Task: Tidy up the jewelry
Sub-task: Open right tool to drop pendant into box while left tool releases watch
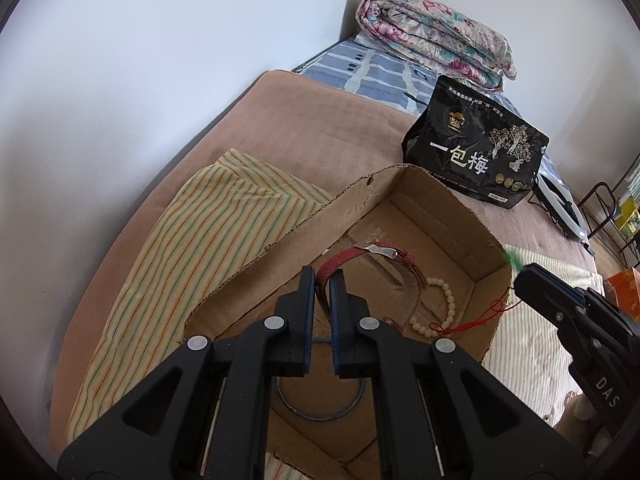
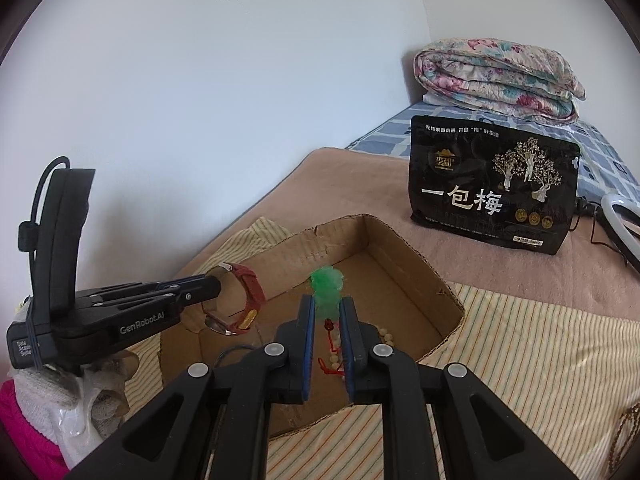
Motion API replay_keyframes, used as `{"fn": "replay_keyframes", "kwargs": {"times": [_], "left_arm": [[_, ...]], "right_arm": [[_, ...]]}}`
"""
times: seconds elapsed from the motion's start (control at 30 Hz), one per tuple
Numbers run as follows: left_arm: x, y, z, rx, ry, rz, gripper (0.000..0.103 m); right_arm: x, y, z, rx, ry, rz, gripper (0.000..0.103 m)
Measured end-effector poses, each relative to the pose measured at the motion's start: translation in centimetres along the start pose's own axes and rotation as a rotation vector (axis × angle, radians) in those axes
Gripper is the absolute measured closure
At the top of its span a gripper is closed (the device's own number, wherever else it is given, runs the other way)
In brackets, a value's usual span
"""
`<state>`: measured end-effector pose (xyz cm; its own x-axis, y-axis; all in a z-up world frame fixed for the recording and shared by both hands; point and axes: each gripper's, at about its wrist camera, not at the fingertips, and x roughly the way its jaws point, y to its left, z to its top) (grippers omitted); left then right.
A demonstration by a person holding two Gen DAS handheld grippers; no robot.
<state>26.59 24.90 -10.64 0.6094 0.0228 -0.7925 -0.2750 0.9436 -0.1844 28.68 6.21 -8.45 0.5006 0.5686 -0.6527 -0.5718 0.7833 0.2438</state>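
Observation:
An open cardboard box (image 1: 448,216) (image 2: 400,248) lies on the bed. My left gripper (image 1: 325,280) is shut on a red watch strap (image 1: 344,260) and holds the watch over the box; the right wrist view shows it (image 2: 250,292) hanging from the left gripper (image 2: 212,284). My right gripper (image 2: 327,304) is shut on a green pendant (image 2: 327,284) with a red cord (image 2: 329,336), above the box. The left wrist view shows this gripper (image 1: 520,280) at the box's right edge. A white bead bracelet (image 1: 444,308) and a blue ring-shaped bangle (image 1: 320,400) lie in the box.
A black snack bag (image 1: 476,152) (image 2: 492,188) stands behind the box. A folded floral quilt (image 1: 436,36) (image 2: 500,80) lies at the far end. Striped yellow cloth (image 1: 192,264) (image 2: 520,352) lies under the box. A white ring light (image 2: 624,224) is at the right.

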Motion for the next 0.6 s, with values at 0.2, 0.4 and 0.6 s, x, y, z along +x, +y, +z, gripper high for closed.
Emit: {"fn": "replay_keyframes", "kwargs": {"times": [0.2, 0.4, 0.6], "left_arm": [[-0.1, -0.1, 0.1, -0.002, -0.009, 0.0, 0.077], [-1.0, -0.4, 0.5, -0.01, -0.046, 0.007, 0.073], [-1.7, -0.9, 0.6, -0.006, -0.059, 0.004, 0.073]], "right_arm": [[0.1, -0.5, 0.1, 0.034, -0.009, -0.02, 0.059], [-0.8, -0.9, 0.5, 0.046, -0.038, -0.04, 0.045], [-1.7, -0.6, 0.6, 0.036, -0.046, -0.048, 0.041]]}}
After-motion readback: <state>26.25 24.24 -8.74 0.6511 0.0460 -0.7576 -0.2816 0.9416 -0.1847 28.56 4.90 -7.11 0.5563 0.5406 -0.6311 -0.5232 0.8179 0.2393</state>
